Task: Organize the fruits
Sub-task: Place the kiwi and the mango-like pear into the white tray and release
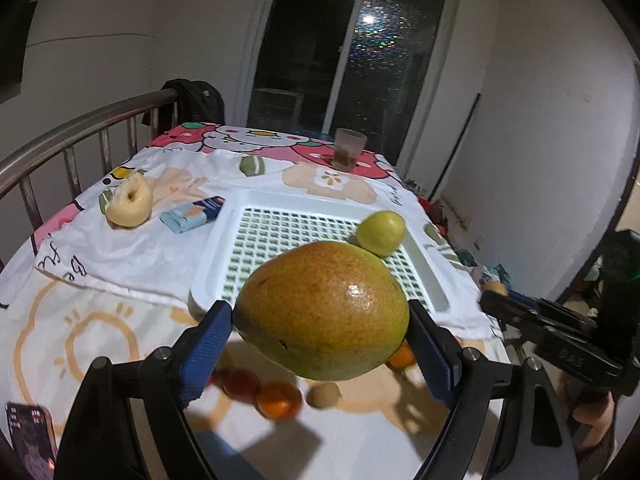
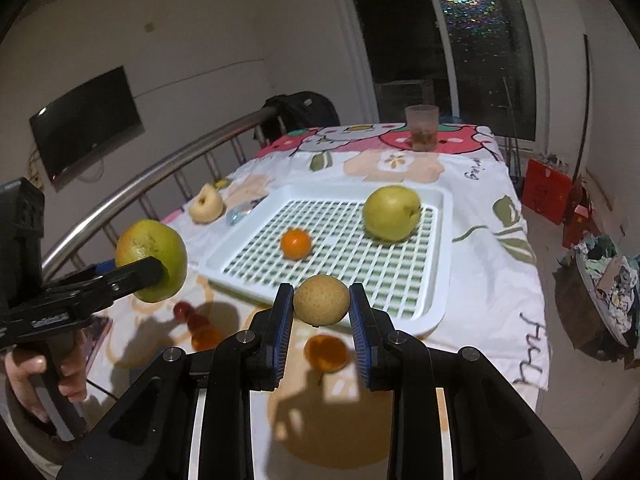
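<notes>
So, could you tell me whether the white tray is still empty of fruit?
No, in the right wrist view the white tray already holds a small orange and a yellow-green pear.

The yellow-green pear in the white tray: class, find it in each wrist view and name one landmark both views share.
Left wrist view: the pear sits right of centre, just above the held mango.
Right wrist view: the pear sits in the tray's far right part.
Shared landmark: the plastic cup at the table's far end.
</notes>
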{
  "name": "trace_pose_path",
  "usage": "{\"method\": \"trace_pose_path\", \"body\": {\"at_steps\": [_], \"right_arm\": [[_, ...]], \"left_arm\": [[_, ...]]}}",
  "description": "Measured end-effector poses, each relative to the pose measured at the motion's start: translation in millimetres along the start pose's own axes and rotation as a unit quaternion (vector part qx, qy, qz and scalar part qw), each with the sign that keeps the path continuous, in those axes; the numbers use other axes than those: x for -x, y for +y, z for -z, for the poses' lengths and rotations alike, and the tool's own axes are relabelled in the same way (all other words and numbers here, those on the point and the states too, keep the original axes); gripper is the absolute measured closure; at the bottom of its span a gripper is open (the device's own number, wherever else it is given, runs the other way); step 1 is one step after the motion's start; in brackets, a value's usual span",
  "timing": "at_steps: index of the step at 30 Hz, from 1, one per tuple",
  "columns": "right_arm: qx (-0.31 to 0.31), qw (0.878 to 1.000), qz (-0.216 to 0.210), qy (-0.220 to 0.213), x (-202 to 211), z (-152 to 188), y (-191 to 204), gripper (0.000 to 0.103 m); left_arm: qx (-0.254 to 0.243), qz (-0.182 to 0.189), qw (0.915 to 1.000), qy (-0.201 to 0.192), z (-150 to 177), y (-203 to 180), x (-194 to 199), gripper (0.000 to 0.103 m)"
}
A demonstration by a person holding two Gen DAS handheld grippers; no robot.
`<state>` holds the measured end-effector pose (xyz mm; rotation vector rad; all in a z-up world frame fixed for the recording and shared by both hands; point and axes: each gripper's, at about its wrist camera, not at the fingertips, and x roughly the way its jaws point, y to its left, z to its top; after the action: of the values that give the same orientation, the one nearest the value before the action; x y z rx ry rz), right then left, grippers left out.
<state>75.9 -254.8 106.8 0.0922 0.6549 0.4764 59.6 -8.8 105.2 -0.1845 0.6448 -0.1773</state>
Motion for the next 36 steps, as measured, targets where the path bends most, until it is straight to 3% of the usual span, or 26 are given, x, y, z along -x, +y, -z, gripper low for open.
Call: {"method": "trace_pose_path", "body": {"at_steps": [9,23,36], "right_arm": [[-0.026,1.000,0.009,0.001,-24,-17,-14,0.076],[-0.049,0.995,0.059,0.058,-93,-7,-34,0.076],[-0.024,0.992,0.091,0.082,-121,-6,-32,0.076]], "left_arm": [[0.019,-0.040,0.9987,0.025,-22,18,-48,0.016],[0.060,-0.087,0.9922,0.066,-27,50,-113,0.016],[0.029,-0.107,0.9914,0.069,-21,41,-132,0.016]]}}
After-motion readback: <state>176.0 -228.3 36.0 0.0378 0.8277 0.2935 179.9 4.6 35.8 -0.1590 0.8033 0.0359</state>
